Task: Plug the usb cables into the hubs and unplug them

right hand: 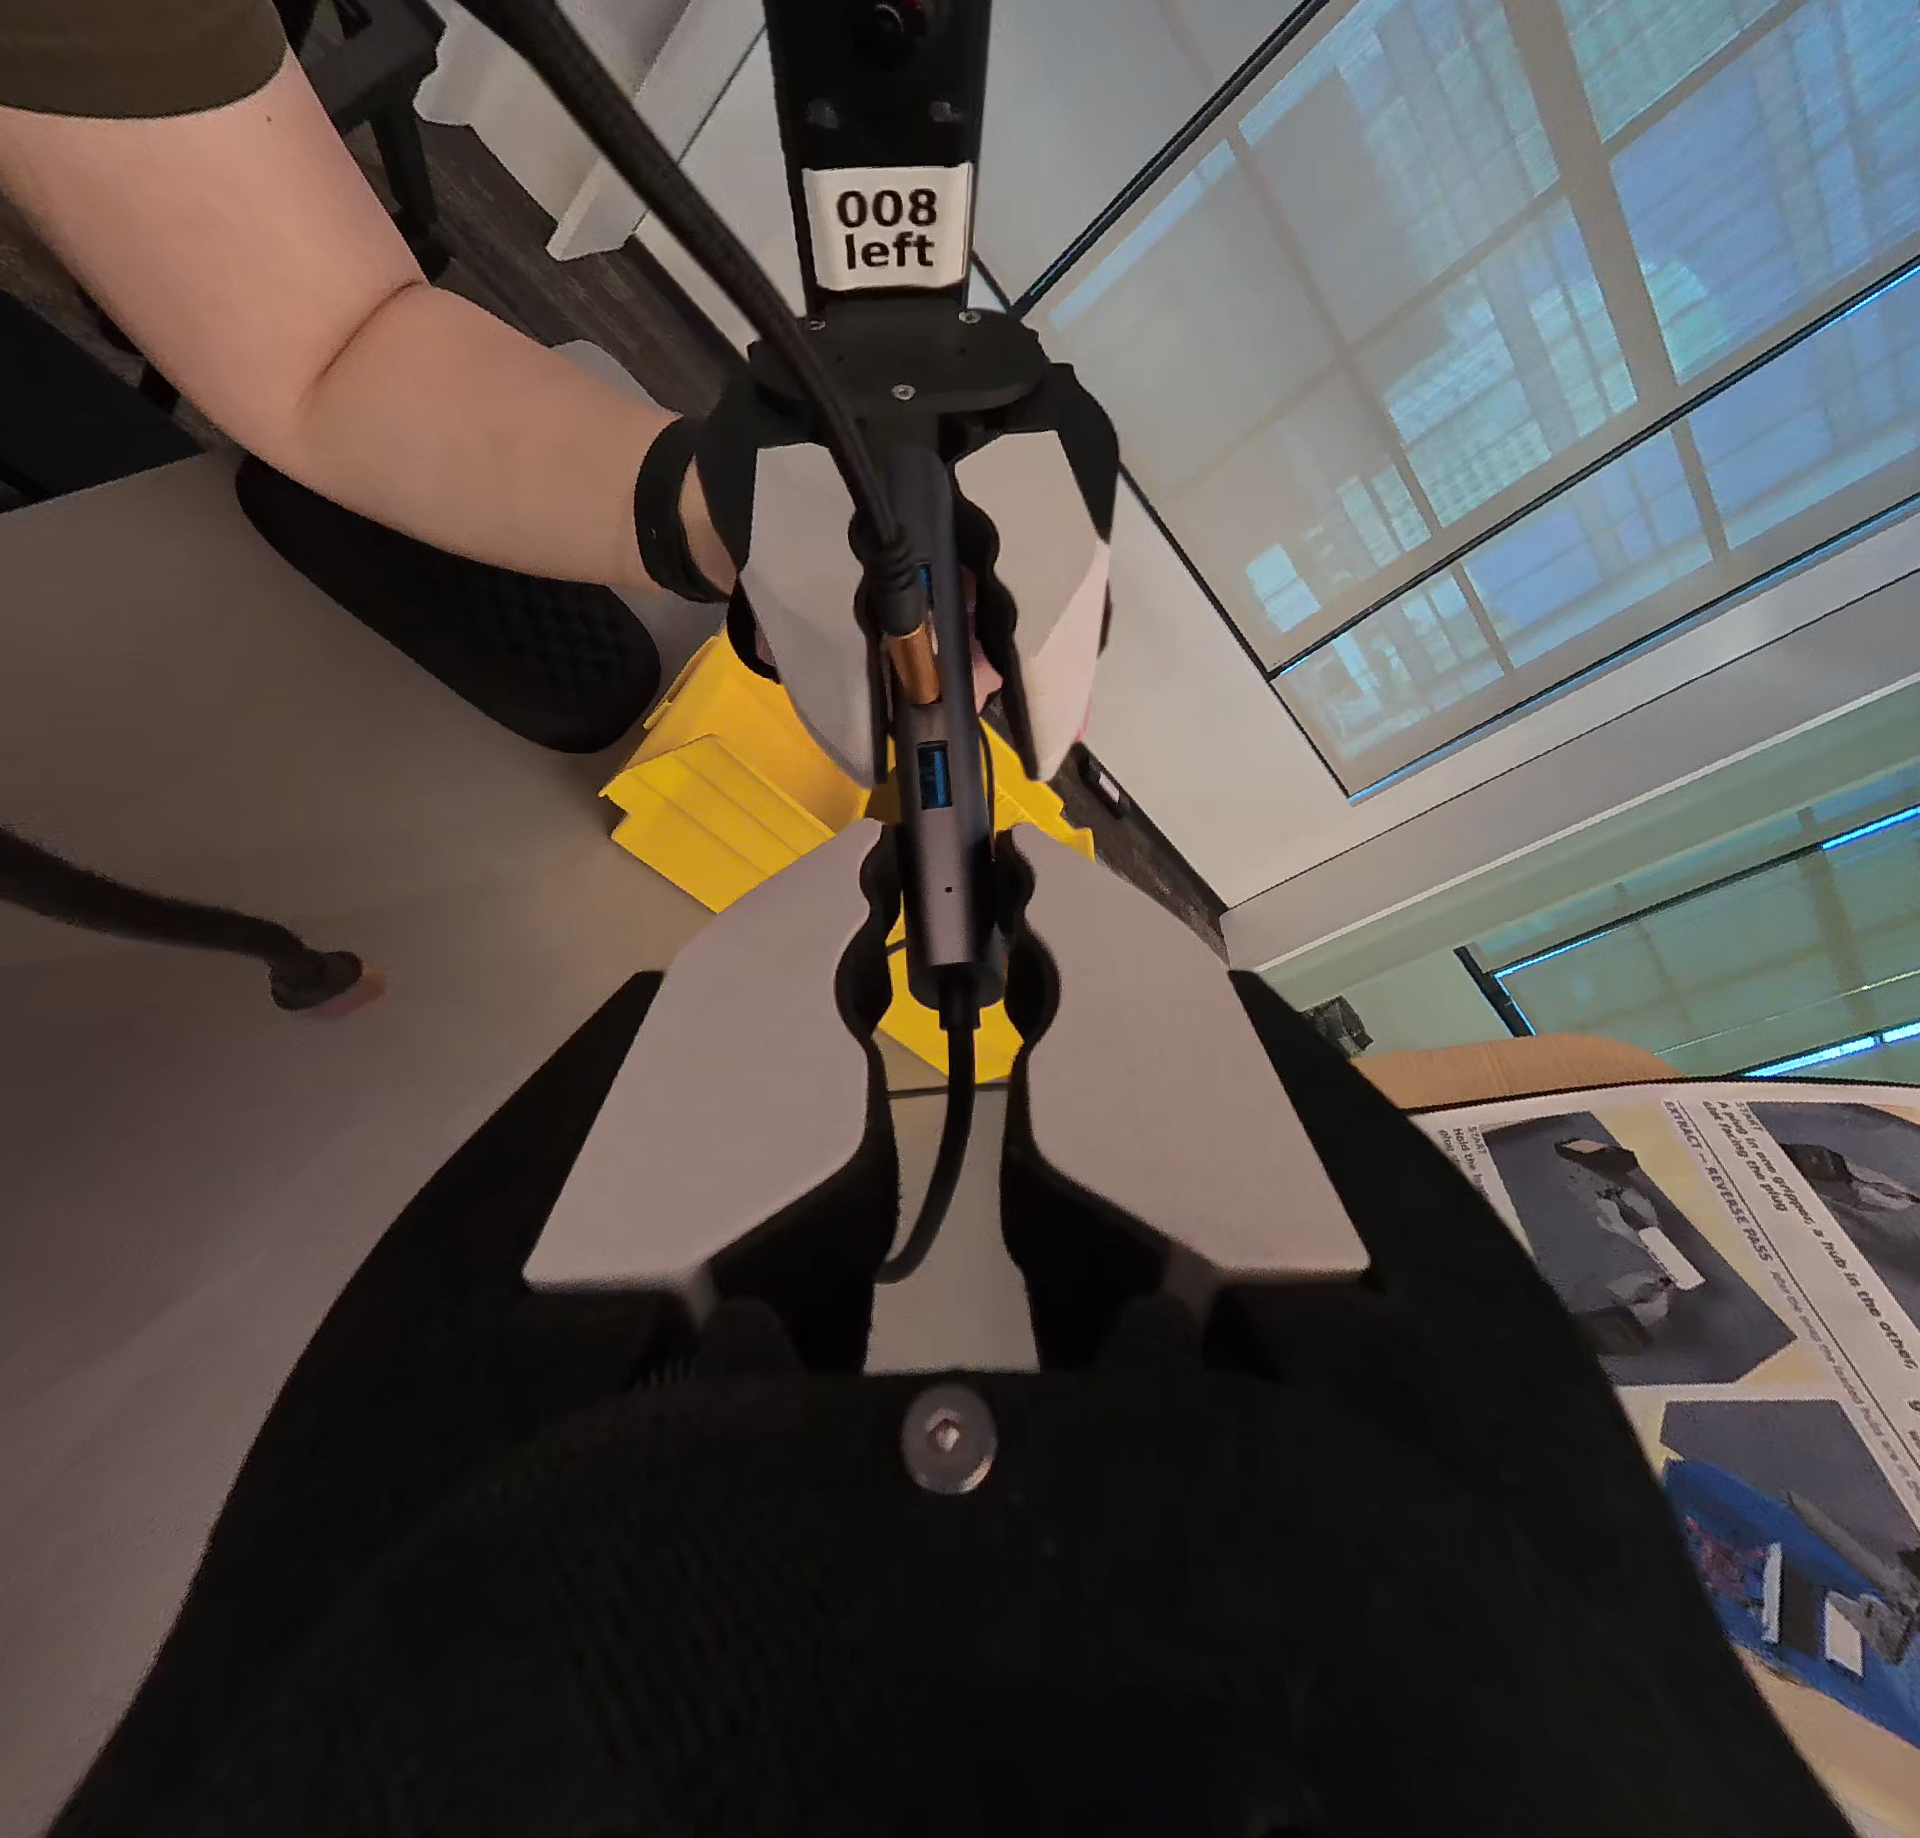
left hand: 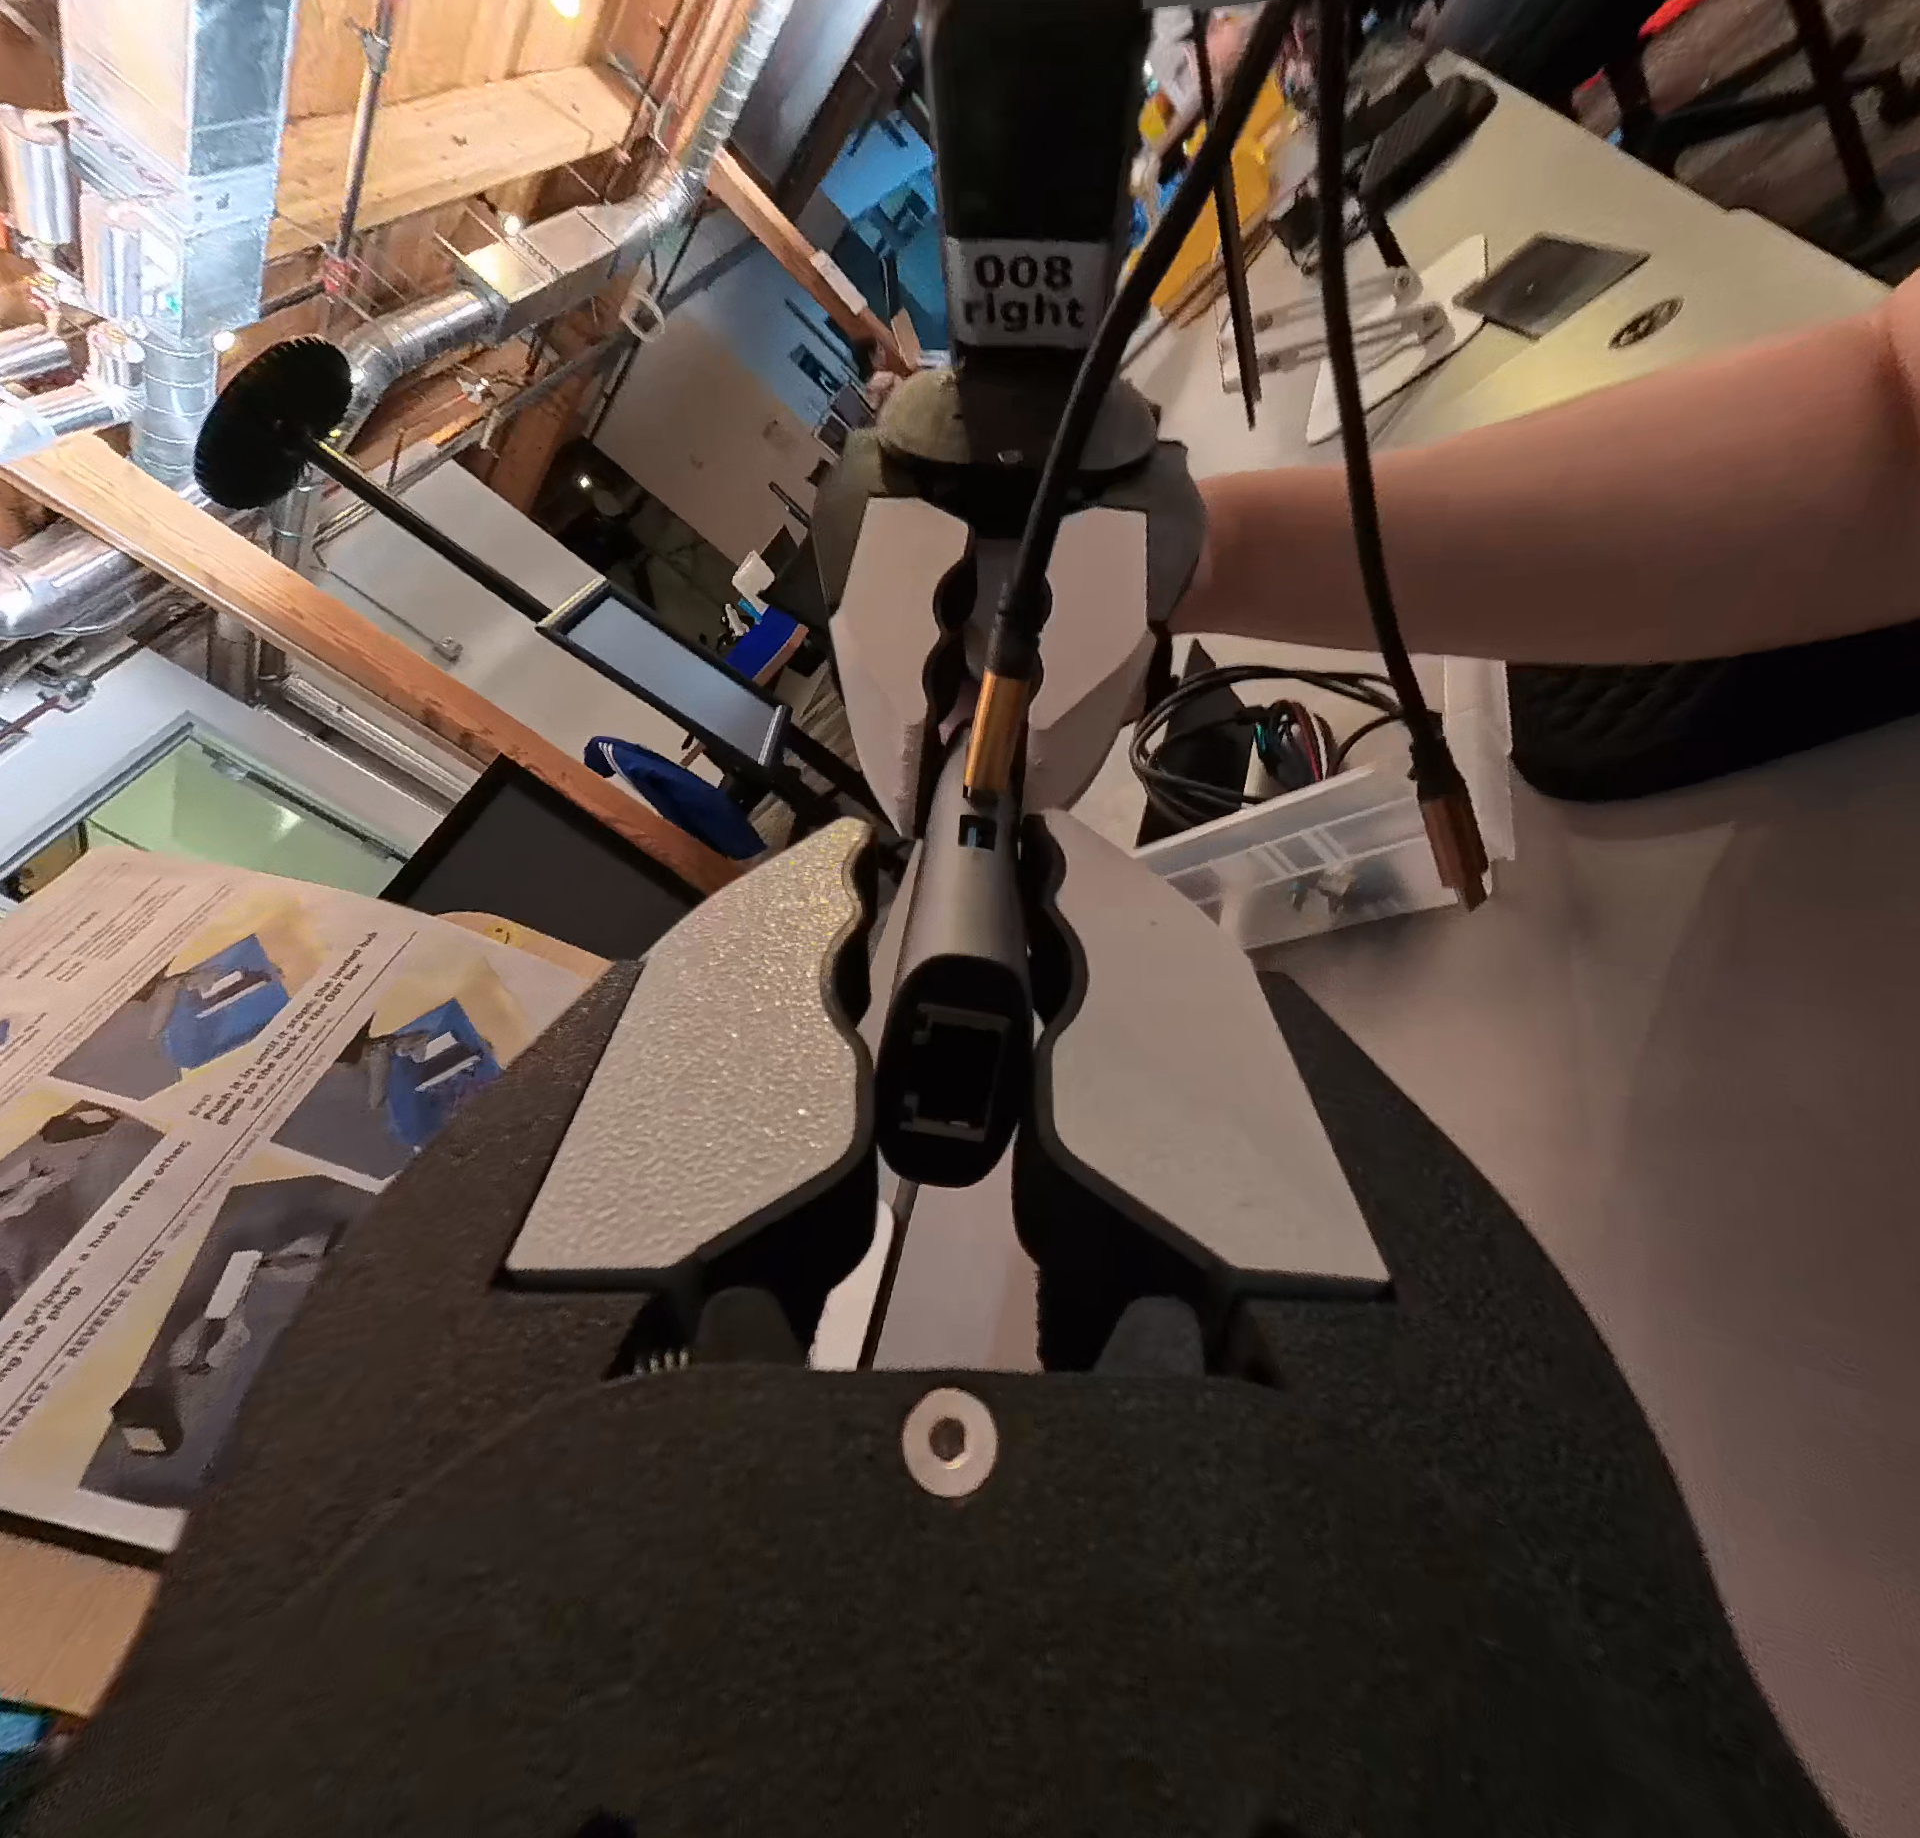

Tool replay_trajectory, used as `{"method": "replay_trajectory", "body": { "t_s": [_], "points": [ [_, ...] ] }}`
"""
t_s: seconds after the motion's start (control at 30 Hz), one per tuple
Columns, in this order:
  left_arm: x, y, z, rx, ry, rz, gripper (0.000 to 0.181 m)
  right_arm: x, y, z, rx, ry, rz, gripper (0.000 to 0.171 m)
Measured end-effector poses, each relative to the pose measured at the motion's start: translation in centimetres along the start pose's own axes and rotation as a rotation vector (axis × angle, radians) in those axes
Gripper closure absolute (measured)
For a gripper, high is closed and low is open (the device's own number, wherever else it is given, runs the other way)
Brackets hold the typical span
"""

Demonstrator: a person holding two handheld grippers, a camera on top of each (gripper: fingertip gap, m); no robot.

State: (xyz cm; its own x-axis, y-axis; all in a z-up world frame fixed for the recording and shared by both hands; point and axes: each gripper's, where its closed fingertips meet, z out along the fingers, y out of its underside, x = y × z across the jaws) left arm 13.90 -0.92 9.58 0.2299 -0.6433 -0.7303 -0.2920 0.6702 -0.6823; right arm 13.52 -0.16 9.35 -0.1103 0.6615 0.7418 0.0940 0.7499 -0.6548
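Paper, a printed instruction sheet (left hand: pixel 208 1113), is lying at 9 o'clock in the left wrist view. At the centre, the left gripper (left hand: pixel 945 832) is pinching the grey hub (left hand: pixel 951 957) with its fingers drawn narrow against the body. The hub's square socket end is facing the camera. Toward 12 o'clock, the right gripper (left hand: pixel 987 801) is closing in on the hub's far end. There, a gold plug (left hand: pixel 995 718) on a black cable is sitting in a side port, just beyond an empty blue one. At 2 o'clock a person's forearm (left hand: pixel 1507 541) is reaching across. At 3 o'clock a second cable (left hand: pixel 1455 832) with a copper-coloured plug is hanging free, over a clear plastic box (left hand: pixel 1299 853) on the grey table (left hand: pixel 1662 1061).

In the right wrist view, the forearm (right hand: pixel 364 386) is coming in from 10 o'clock. Yellow bins (right hand: pixel 717 812) are lying just left of centre. At the centre, the right gripper (right hand: pixel 943 838) is hugging the hub (right hand: pixel 951 915) at its lead end, with its fingers narrow and seemingly gripping. The hub's black lead (right hand: pixel 951 1113) is trailing back toward 6 o'clock. Past an open blue port, the plug (right hand: pixel 914 668) is standing in the hub, between the fingers of the left gripper (right hand: pixel 951 765) toward 12 o'clock. The sheet (right hand: pixel 1714 1321) is lying at 4 o'clock.
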Motion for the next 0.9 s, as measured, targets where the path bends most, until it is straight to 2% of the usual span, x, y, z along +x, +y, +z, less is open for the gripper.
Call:
{"method": "replay_trajectory", "body": {
  "t_s": [0.13, 0.27, 0.53, 0.73, 0.9],
  "points": [
    [0.1, 1.1, 0.1, -0.090, 0.001, 0.046, 0.156, 0.0, 0.3, -0.2, -0.034, 0.001, -0.019, 0.153],
    [0.3, 0.8, 0.1, -0.060, 0.028, 0.000, 0.157, -0.1, 0.1, -0.1, -0.037, -0.002, -0.031, 0.153],
    [0.3, 1.5, 0.3, -0.098, 0.014, 0.030, 0.157, -0.1, 0.5, -0.2, -0.051, -0.007, -0.017, 0.153],
    [-0.3, 1.6, 0.7, -0.074, -0.065, 0.072, 0.154, 0.0, 0.9, -0.4, -0.058, -0.011, 0.002, 0.153],
    [0.1, 1.4, 0.7, -0.077, -0.049, 0.112, 0.157, -0.2, 1.0, -0.3, -0.052, -0.026, 0.016, 0.153]
  ]
}}
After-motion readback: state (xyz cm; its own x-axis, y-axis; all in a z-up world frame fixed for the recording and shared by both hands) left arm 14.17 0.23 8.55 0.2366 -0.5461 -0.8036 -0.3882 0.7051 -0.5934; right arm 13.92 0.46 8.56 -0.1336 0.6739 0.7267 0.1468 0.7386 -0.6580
